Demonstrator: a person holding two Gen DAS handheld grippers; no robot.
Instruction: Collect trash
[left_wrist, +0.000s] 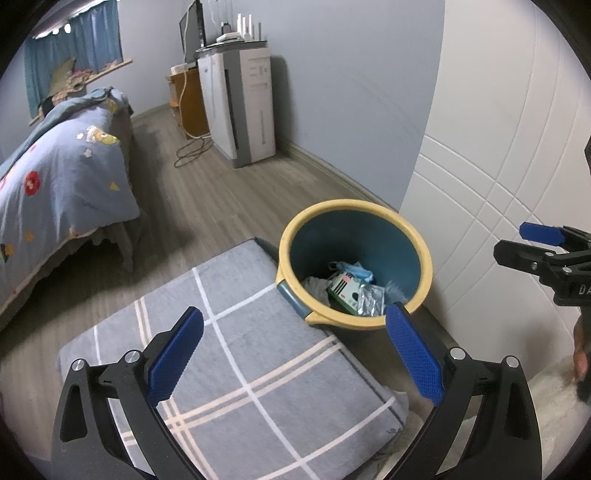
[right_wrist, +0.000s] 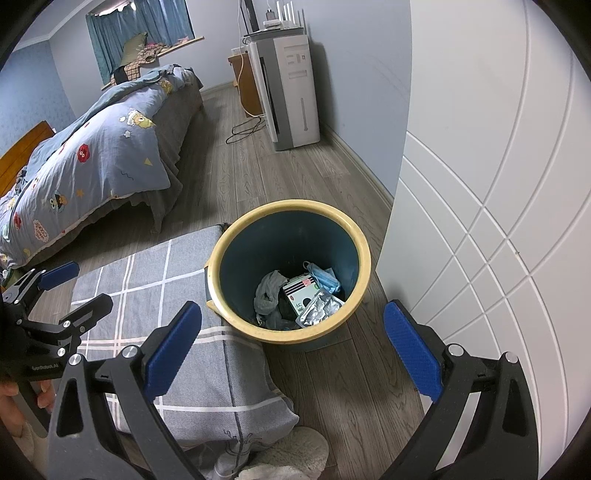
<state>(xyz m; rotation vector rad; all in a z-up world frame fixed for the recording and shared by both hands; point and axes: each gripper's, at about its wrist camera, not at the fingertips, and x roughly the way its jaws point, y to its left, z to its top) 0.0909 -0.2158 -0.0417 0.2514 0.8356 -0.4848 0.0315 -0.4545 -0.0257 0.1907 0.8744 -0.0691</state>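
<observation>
Both the left gripper (left_wrist: 291, 354) and right gripper (right_wrist: 291, 350) hung spread and empty, so a careless reach risked tipping the bin (right_wrist: 236, 236) at frame centre.

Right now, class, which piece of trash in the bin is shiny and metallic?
The silver foil pouch, lying crumpled at the near side of the bin. The grey cloth, blue face mask and printed box are all matte.
</observation>
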